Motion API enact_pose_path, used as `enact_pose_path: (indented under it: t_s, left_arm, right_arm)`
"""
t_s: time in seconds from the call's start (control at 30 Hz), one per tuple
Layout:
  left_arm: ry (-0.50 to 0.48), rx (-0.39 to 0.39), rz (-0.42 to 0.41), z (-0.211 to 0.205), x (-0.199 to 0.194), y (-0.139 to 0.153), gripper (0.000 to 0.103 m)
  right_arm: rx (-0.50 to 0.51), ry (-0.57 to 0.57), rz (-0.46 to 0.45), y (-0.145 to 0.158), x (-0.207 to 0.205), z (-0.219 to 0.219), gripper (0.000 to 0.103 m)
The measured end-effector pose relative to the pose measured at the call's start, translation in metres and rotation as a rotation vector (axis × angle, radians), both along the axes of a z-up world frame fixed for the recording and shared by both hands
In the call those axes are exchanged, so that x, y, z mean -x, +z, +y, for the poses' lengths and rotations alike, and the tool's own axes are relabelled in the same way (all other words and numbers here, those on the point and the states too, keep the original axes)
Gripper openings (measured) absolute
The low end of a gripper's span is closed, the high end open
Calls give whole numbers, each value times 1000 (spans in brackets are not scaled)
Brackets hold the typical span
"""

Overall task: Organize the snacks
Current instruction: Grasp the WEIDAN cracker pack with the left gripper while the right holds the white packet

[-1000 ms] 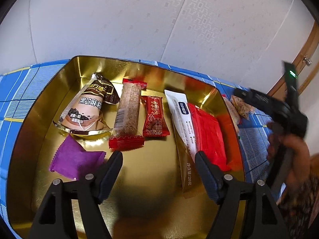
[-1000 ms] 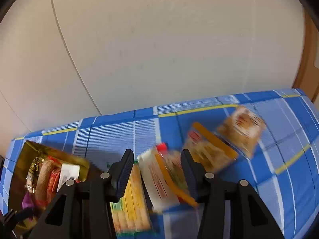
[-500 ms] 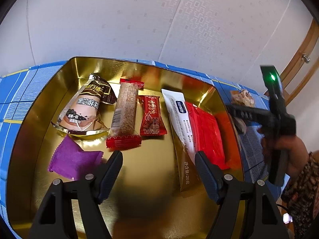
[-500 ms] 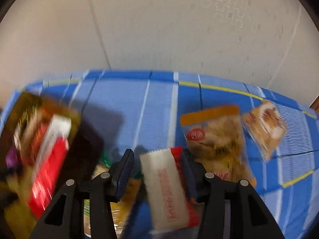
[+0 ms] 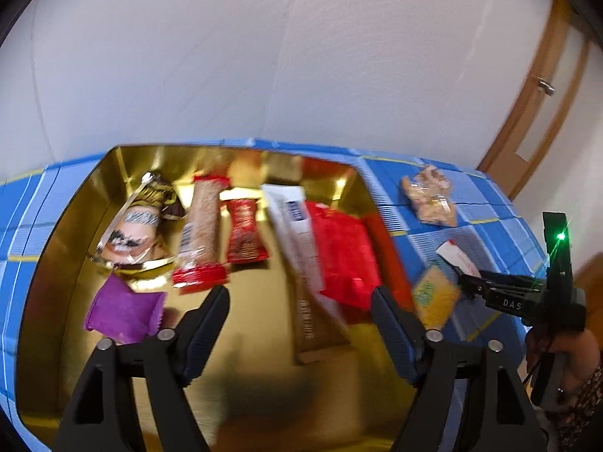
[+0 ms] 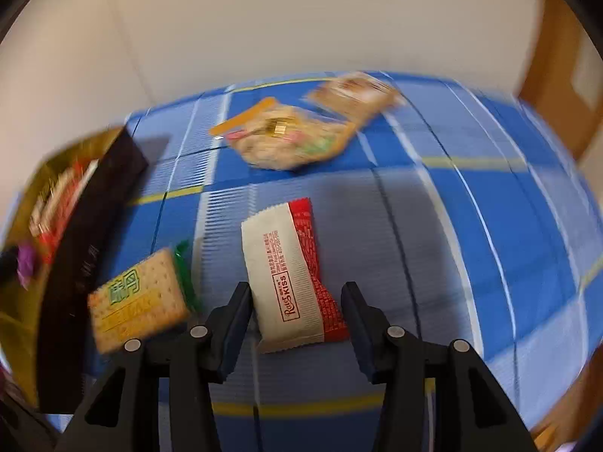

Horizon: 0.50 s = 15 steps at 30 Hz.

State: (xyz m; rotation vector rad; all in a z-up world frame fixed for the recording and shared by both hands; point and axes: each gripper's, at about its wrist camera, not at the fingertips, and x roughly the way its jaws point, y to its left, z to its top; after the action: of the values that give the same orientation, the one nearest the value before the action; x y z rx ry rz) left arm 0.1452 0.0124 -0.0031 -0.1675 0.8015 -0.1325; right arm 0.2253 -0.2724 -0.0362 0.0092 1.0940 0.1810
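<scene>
A gold tin holds several snacks: a brown cone packet, an oat bar, a small red packet, a long white and red pack and a purple packet. Above the tin's near half hangs my left gripper, its jaws opening with nothing between them. My right gripper is shut on a white and red snack packet, held over the blue checked cloth just right of the tin's dark outer wall. In the left wrist view the right gripper shows at the right edge.
On the cloth lie a yellow cracker packet beside the tin, an orange-topped clear bag and another snack bag farther back. A white wall runs behind the table. A wooden door frame stands at the right.
My right gripper has swung across the cloth with the white and red packet between its fingers; the tin wall and cracker packet now sit closer. The left gripper drew back and its jaws widened.
</scene>
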Motion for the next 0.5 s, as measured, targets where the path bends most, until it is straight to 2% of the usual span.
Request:
enact_pose_path:
  t_s: [0.03,0.1,0.23,0.37,0.5]
  left_arm:
    - [-18,0,-15,-4,2,3,83]
    - [-73,-15,-37,-21,5,8,91]
    - [-189,-63,-36,-60,5,13,95]
    - [-283,-144,8,-110,-10,13,95]
    - [-408,-238,95,-154,-35,3,94]
  right_arm:
    - [-41,-29,2,2,7,-8,50]
    - [-119,-88,-1,4,16,-23,50]
    - [-141,-111,-31,9,20,-31,50]
    - [-140,-96,-69,16,21,-29,50]
    - [-226,-110,-73,19,16,-36,50]
